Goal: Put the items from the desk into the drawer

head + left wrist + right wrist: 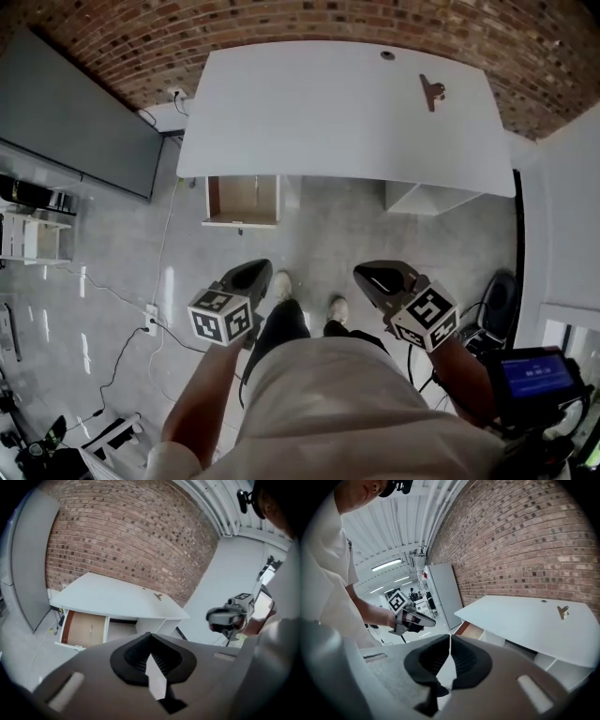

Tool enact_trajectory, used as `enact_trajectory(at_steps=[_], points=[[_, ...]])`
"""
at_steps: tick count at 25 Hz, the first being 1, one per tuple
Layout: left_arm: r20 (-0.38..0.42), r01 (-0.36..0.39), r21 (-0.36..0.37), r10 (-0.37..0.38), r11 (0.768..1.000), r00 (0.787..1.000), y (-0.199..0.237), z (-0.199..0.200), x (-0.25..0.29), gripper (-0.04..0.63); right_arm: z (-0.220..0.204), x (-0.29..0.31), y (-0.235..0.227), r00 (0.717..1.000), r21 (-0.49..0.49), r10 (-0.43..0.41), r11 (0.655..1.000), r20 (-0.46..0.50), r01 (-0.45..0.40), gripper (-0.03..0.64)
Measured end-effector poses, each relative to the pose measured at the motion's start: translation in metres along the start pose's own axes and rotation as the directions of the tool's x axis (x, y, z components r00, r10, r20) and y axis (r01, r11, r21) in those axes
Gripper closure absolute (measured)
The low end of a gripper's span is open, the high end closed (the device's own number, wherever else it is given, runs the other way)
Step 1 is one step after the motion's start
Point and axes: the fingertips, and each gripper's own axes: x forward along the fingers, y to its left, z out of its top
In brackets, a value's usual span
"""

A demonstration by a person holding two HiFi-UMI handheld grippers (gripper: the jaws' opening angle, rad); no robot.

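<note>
Both sets of jaws are closed tip to tip on nothing: your left gripper [246, 279] and right gripper [382, 279] hang well short of the desk [319, 112]. A clip [432, 92] lies toward the desk's far right; the drawer [242, 199] stands open under the desk's left end. My worry is that the clip looks small and flat, so a shallow pinch could skid it off the desk.

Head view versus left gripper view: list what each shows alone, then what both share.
Head view only: the person's shoes on the floor. Left gripper view only: the jaws of the left gripper, shut on nothing. Both: the white desk, the small clip on it, the open drawer, the right gripper.
</note>
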Motion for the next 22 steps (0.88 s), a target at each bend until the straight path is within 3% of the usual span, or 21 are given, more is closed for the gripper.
enact_trajectory(at_steps=[4,8,13,22], points=[[0.017,0.112,0.134,-0.116,0.985,0.993,-0.062,0.024,-0.029,0.588,0.014,0.002,0.01,1.0,-0.061,-0.026,0.998,0.008,0.027,0.606],[0.03,0.225,0.242,-0.239,0.944,0.97,-0.091,0.039,-0.048,0.588,0.023,0.009,0.025,0.998,-0.07,-0.056,0.996,0.017,0.058,0.606],[0.029,0.306,0.274,-0.325,0.912,0.945,-0.097,0.046,-0.073,0.588,0.036,0.019,0.058,0.997,-0.094,-0.078,0.993,0.008,0.078,0.607],[-0.008,0.328,0.306,-0.343,0.894,0.939,-0.064,0.027,-0.115,0.588,0.06,0.048,0.106,0.992,-0.123,-0.118,0.985,0.035,0.121,0.612]])
